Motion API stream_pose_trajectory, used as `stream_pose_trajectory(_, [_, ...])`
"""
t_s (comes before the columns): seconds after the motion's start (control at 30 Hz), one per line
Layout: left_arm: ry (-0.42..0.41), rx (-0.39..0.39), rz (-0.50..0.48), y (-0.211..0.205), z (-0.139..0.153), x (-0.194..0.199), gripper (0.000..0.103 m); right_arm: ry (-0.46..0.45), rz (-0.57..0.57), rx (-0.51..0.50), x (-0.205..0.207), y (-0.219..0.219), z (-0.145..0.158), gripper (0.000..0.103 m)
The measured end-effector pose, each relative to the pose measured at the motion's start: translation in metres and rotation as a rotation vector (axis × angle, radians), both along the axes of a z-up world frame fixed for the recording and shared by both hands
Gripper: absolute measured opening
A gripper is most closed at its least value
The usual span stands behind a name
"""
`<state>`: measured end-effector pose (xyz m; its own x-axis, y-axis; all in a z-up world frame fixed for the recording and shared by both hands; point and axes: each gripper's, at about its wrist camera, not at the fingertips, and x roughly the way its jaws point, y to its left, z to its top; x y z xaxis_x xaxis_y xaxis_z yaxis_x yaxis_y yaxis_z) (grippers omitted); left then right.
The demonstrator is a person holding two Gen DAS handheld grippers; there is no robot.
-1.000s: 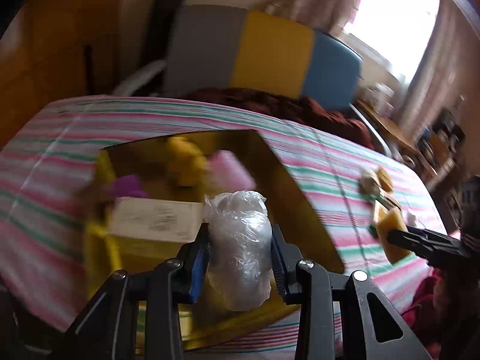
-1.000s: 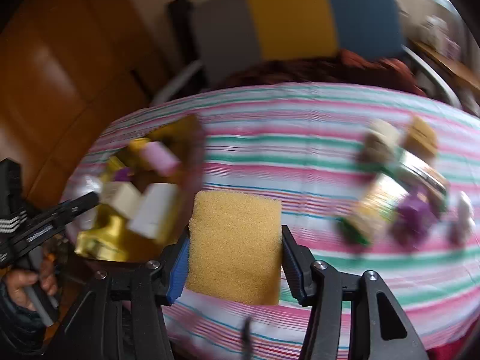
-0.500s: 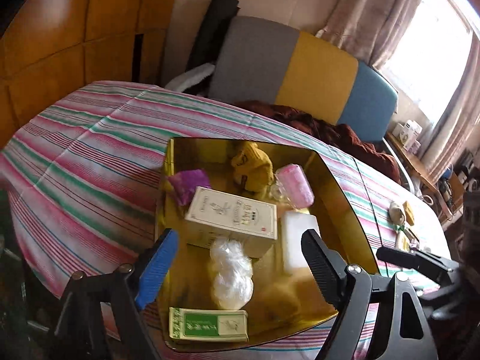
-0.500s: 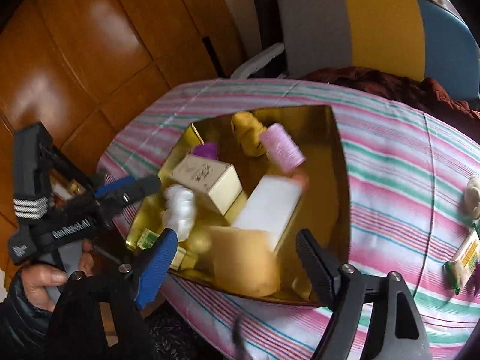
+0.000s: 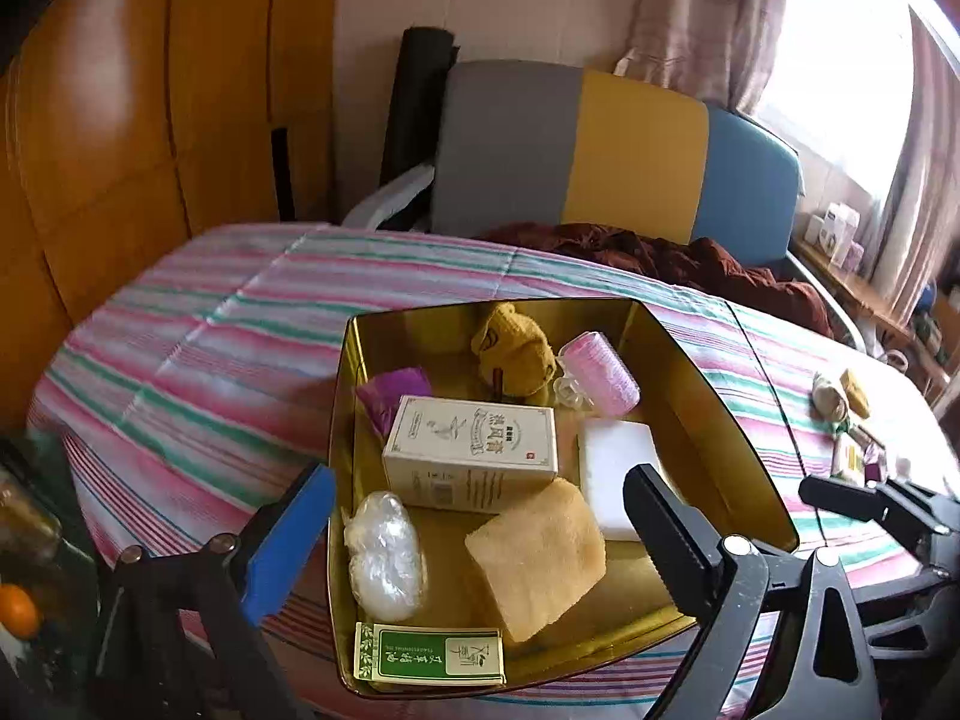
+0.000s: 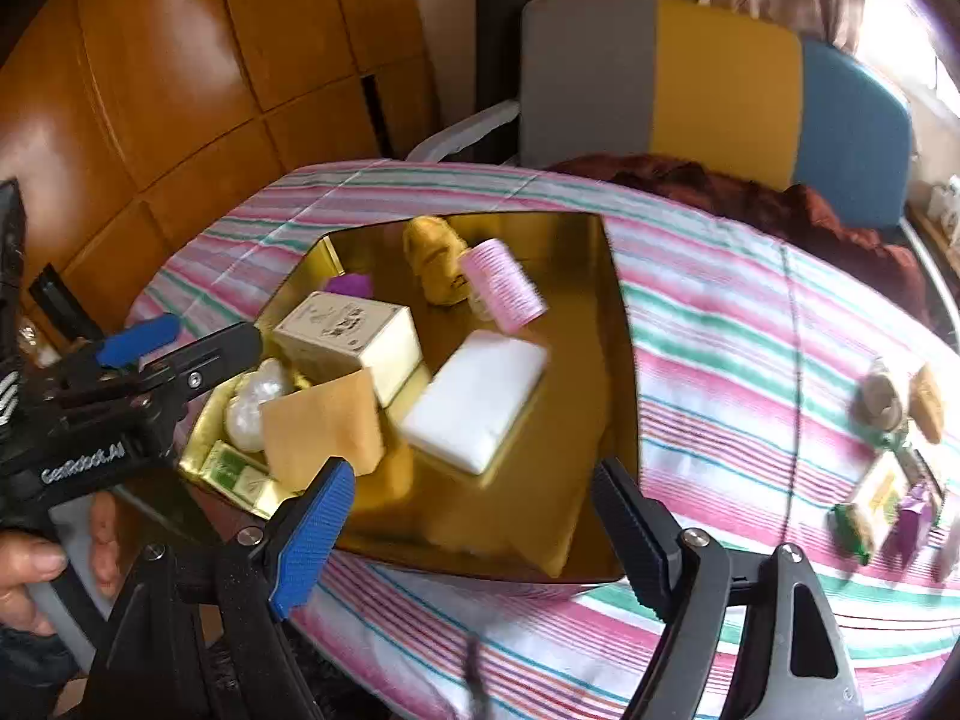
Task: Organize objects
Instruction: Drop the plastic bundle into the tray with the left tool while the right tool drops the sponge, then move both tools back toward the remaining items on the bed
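Drop-off step: both loads lie in the gold tray [image 5: 708,384], plastic-wrapped bundle [image 5: 384,552] beside yellow sponge [image 5: 537,549]. Left gripper [image 5: 474,516] has just spread wide, right gripper [image 6: 474,516] likewise empty (next, judging: fetch the leftover items [image 6: 888,450] across the striped cloth)

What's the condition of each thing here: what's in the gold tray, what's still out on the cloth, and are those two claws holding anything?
Gold tray: open, holding items.
Yellow sponge: in tray, tilted.
Plastic-wrapped bundle: lying in tray.
Cream box: in tray.
Left gripper: open, empty.
Right gripper: open, empty.
Small items: on striped cloth, outside tray.
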<state>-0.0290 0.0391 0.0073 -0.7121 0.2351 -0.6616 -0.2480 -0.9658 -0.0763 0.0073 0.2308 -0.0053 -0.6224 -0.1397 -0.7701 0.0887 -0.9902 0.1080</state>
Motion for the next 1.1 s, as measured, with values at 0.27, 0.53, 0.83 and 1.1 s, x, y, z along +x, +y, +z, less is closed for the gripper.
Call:
stream_pose_trajectory(0.27, [0.004,-0.024,-0.009,0.010,-0.001,0.009,0.099,0.043,-0.052,0.043,0.006,0.006,0.005,0.083])
stream_pose_trajectory(0.53, [0.006,-0.049,-0.021,0.017,-0.004,0.015,0.099,0.049,-0.087,0.047,0.008,0.014,0.003,0.083])
stream_pose_trajectory(0.83, [0.024,-0.075,-0.057,0.029,-0.001,0.021,0.099,0.048,-0.119,0.041,0.010,0.026,0.003,0.083])
stream_pose_trajectory(1.1, [0.028,-0.098,-0.093,0.041,0.000,0.025,0.099,0.047,-0.160,0.044,0.013,0.044,0.003,0.083])
